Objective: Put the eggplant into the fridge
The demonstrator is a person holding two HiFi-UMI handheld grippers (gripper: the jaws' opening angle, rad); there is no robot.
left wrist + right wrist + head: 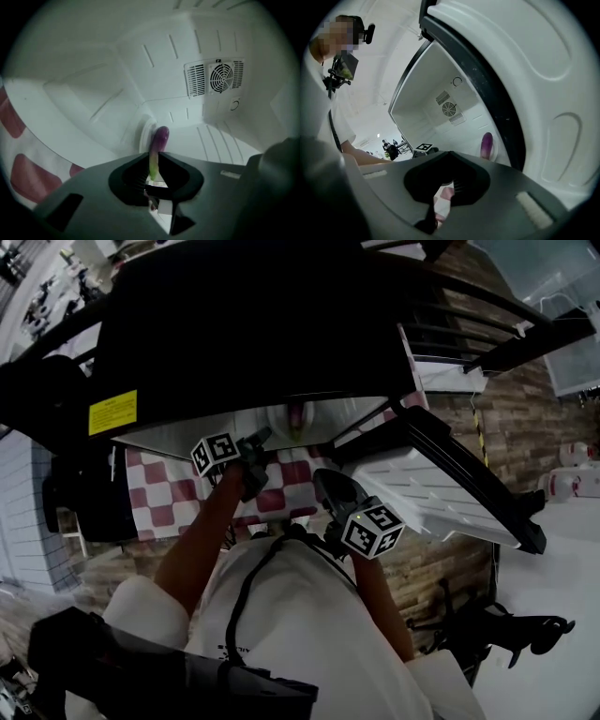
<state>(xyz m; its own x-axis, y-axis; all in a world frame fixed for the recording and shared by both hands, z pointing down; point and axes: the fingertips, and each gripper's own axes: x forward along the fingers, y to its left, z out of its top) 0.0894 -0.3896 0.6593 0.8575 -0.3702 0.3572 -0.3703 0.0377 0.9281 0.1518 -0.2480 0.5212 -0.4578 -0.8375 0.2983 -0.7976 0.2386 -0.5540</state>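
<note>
Eggplant (pixel 158 140) not in my grip. Left gripper (pixel 152 159) has jaws slightly apart, nothing pinched. I see eggplant through gap, farther in. Right gripper (pixel 451 153) has jaws together, empty, beside open fridge door (pixel 543 93). Eggplant stands upright inside fridge (pixel 154 70), purple end up, green end down, just beside white round piece (pixel 145 131). Fan vent (pixel 220 77) on rear wall. Red-and-white checkered cloth (pixel 159 488) below fridge opening.

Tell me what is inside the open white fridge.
A purple, green-ended eggplant beside a round white dish; a fan grille behind. The left claw covers the floor beneath them.
</note>
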